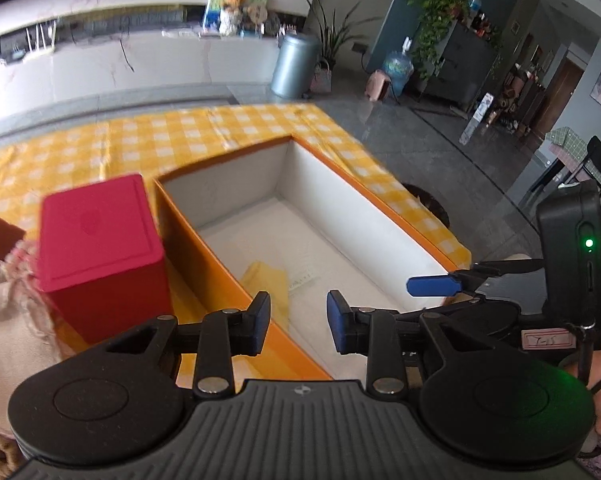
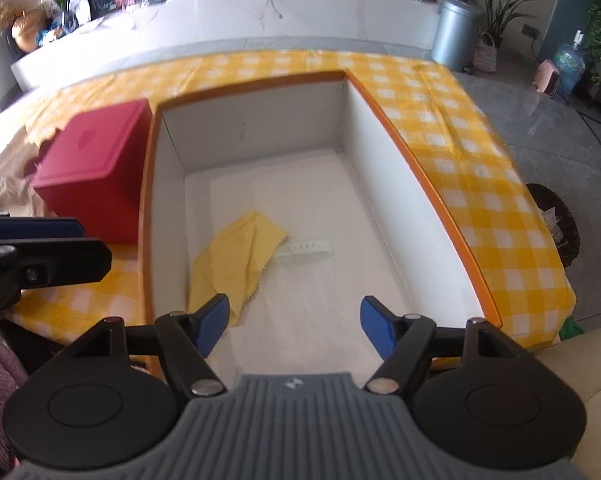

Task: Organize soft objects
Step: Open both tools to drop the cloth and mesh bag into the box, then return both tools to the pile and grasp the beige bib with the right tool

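Note:
An orange box (image 2: 440, 196) with white inner walls stands open on the yellow checked tablecloth. A yellow cloth (image 2: 236, 256) lies crumpled on its floor near the left wall, also seen in the left wrist view (image 1: 266, 280). A small white label (image 2: 306, 250) lies beside it. My right gripper (image 2: 294, 326) is open and empty above the box's near end. My left gripper (image 1: 298, 322) is open and empty over the box's near left wall (image 1: 204, 264). A pinkish beige cloth (image 1: 8, 320) lies left of the red box.
A red lidded box (image 1: 100, 248) stands against the orange box's left side, also in the right wrist view (image 2: 92, 168). The right gripper's body (image 1: 568, 264) shows at the right of the left wrist view. The table edge drops off to the right onto grey floor.

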The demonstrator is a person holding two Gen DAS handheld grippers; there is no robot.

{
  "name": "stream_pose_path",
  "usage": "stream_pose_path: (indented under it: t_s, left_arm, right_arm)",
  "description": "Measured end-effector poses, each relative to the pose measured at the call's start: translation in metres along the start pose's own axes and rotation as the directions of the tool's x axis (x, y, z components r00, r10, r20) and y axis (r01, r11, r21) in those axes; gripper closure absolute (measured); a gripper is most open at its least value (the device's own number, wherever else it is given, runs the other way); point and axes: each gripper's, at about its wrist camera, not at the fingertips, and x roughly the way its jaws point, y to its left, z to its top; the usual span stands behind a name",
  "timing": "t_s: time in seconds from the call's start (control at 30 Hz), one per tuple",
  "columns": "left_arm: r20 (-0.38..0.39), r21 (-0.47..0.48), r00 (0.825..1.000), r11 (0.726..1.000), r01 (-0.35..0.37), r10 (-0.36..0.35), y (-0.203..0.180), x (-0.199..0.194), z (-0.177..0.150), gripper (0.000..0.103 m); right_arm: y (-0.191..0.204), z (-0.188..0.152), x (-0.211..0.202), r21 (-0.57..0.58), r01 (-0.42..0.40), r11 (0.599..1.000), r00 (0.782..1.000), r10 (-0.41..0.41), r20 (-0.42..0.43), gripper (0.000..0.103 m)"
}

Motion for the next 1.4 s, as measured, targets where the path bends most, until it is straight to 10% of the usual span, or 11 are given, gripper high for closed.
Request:
stream_pose_path:
  t_s: [0.4,0.77,1.07,1.4]
  left_arm:
    - [0.219,0.009,0.962,0.986,-0.169,0.163,0.026,-0.074,-0.044,0.068]
    - [0.152,-0.179,0.935,0.94,-0.292,0.32,0.108,-0.105,-0.099,0.068]
    - [0.075,-0.297,0.926,0.895,-0.333,0.37,0.154,-0.119,-0.132,0.068]
    - [0.047,-0.293,0.946,0.909,-0.295,0.322,0.184,-0.104,-0.121,0.068]
  right_arm:
    - [0.055,-0.035,-0.043,0.119,-0.049,0.992,0.977,0.023,0.213,0.024]
    - [0.123,-0.071,-0.05,0.089,-0.111,0.99,0.927,0.071,0.369,0.023]
    - [0.175,-0.077,-0.021,-0.021,-0.166,0.986,0.946,0.165,0.28,0.022]
    - [0.215,-0.056,0.0,-0.167,-0.198,0.966,0.947,0.232,0.223,0.022]
